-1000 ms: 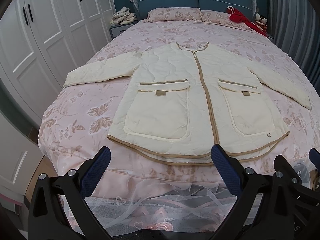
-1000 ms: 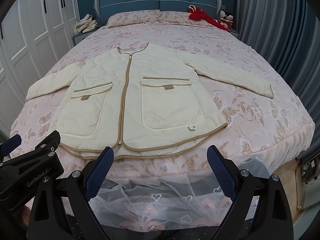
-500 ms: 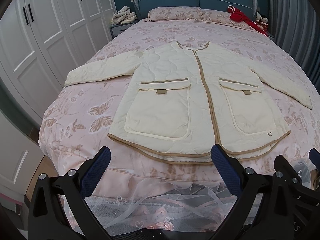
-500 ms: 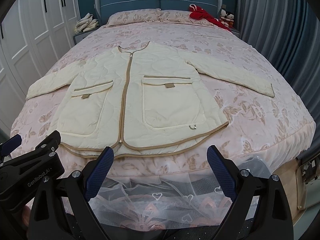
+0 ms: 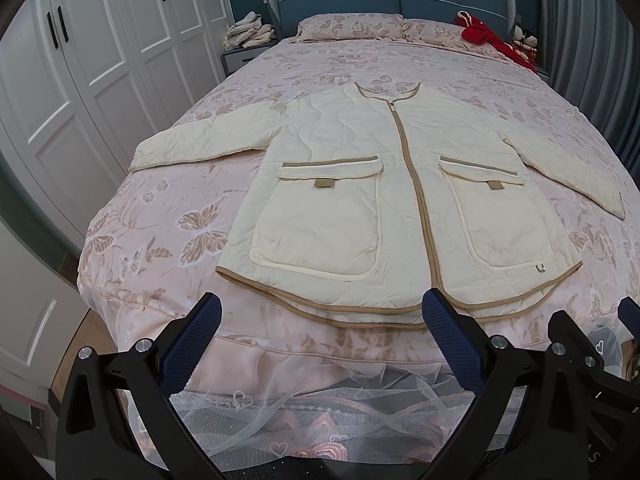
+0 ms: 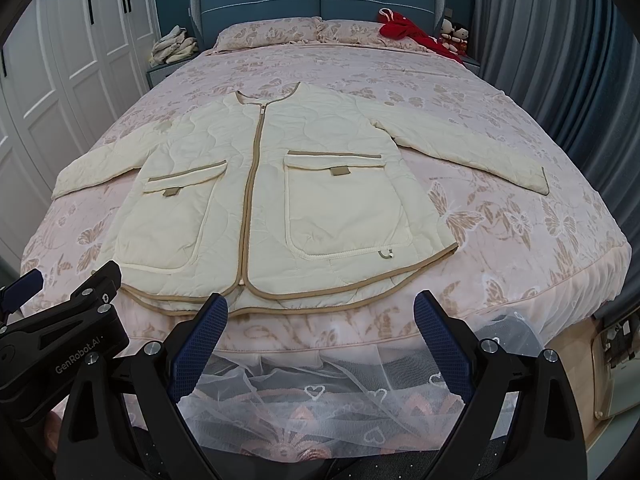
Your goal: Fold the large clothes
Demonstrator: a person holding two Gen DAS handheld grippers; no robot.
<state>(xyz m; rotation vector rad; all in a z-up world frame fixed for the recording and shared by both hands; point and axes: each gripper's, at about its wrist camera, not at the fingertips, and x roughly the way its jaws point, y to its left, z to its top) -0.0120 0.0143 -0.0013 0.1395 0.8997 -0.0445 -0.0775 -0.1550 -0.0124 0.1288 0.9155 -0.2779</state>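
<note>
Bed [image 5: 168,216]: jacket [image 5: 360,200] beyond fingers [image 5: 192,336]

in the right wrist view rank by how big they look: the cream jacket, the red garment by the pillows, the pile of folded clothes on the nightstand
Largest to smallest, as seen:
1. cream jacket, by far.
2 and 3. red garment and folded clothes pile look alike in size; both lie far from the camera, so I won't rank them.
</note>
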